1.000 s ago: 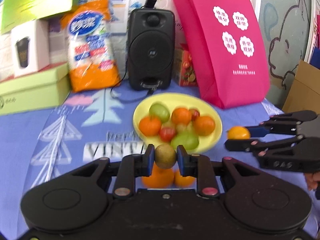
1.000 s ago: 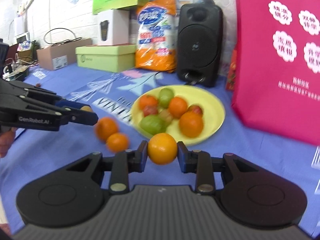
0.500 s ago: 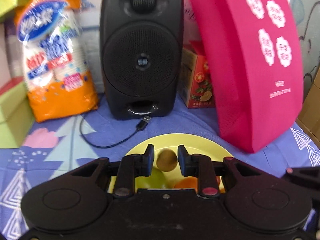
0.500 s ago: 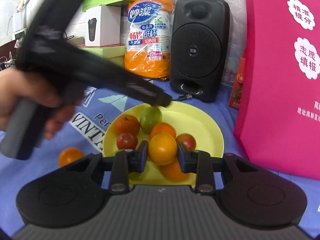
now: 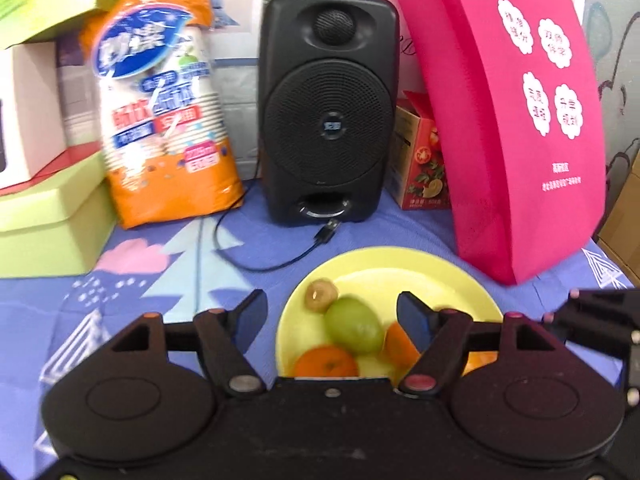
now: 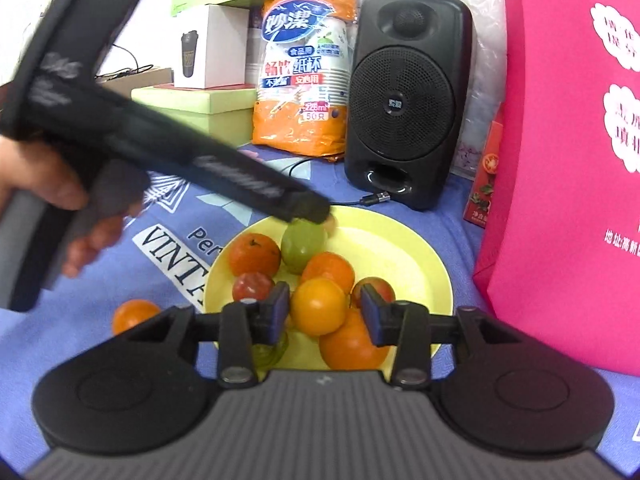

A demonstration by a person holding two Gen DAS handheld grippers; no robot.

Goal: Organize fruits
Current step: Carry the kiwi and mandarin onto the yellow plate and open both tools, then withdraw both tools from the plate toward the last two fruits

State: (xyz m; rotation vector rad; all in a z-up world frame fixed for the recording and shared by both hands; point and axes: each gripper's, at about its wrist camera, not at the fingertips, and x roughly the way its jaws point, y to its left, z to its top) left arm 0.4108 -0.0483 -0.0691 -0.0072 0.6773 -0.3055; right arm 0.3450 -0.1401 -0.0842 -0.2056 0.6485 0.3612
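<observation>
Yellow-orange fruit (image 6: 318,306) sits atop the pile on the yellow plate (image 6: 416,248), between the right gripper (image 6: 325,308) fingers, which are opening, pads just clear. The left gripper (image 5: 331,312) fingers are spreading wide, empty; the brown kiwi (image 5: 321,294) lies on the plate.

A round yellow plate (image 6: 400,240) lies ahead of and below the right gripper (image 6: 325,309), heaped with fruit. A yellow-orange fruit (image 6: 318,306) sits between that gripper's opening jaws, small gaps showing on both sides, atop a larger orange (image 6: 352,346). Beyond it lie a green fruit (image 6: 302,246), an orange (image 6: 254,254) and a red fruit (image 6: 253,286). A small brown kiwi (image 5: 320,294) rests at the plate's far rim, ahead of the left gripper (image 5: 332,316), whose jaws are opening with nothing between the pads. One orange (image 6: 134,316) lies on the surface, left of the plate.
</observation>
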